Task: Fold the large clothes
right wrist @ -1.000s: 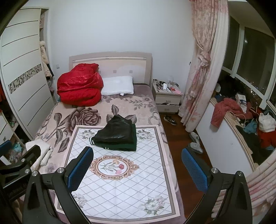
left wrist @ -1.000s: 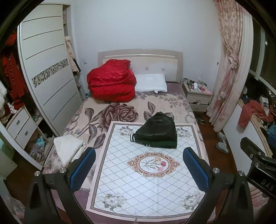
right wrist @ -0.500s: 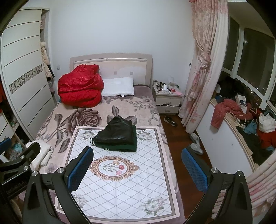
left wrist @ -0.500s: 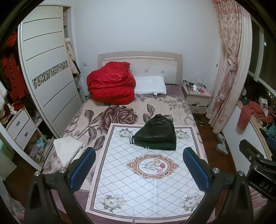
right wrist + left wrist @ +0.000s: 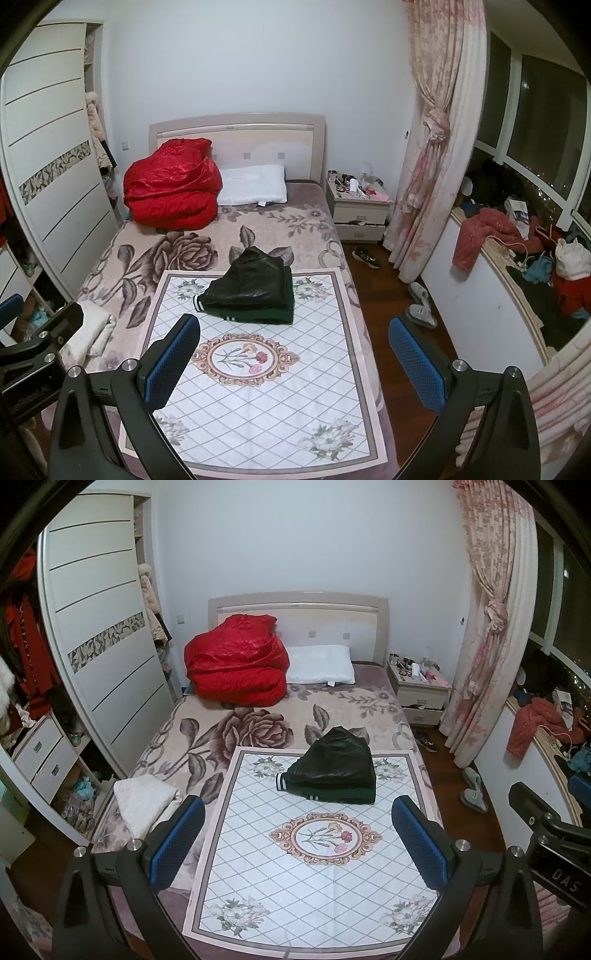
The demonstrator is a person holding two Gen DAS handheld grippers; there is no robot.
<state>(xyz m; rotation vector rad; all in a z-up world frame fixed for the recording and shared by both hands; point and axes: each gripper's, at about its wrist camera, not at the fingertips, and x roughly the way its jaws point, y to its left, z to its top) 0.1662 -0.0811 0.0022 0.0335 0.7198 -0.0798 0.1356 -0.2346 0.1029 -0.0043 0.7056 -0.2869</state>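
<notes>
While both grippers gape, the folded clothes [image 5: 332, 771] lie well beyond.

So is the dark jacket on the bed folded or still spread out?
Folded. The dark jacket sits as a compact, layered rectangle on the white patterned mat, striped cuffs tucked at one edge, nothing trailing out. Neither gripper is touching it.

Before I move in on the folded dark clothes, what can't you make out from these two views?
- Folded black leather garment over a dark green striped one: the top piece hides the lower one's folds, both views.
- Cluttered white nightstand: items too small to identify.
- White fluffy folded cloth: partly hidden by the left gripper body, right wrist view.
- Patterned white mat: near edge cut off by the open left gripper.
</notes>
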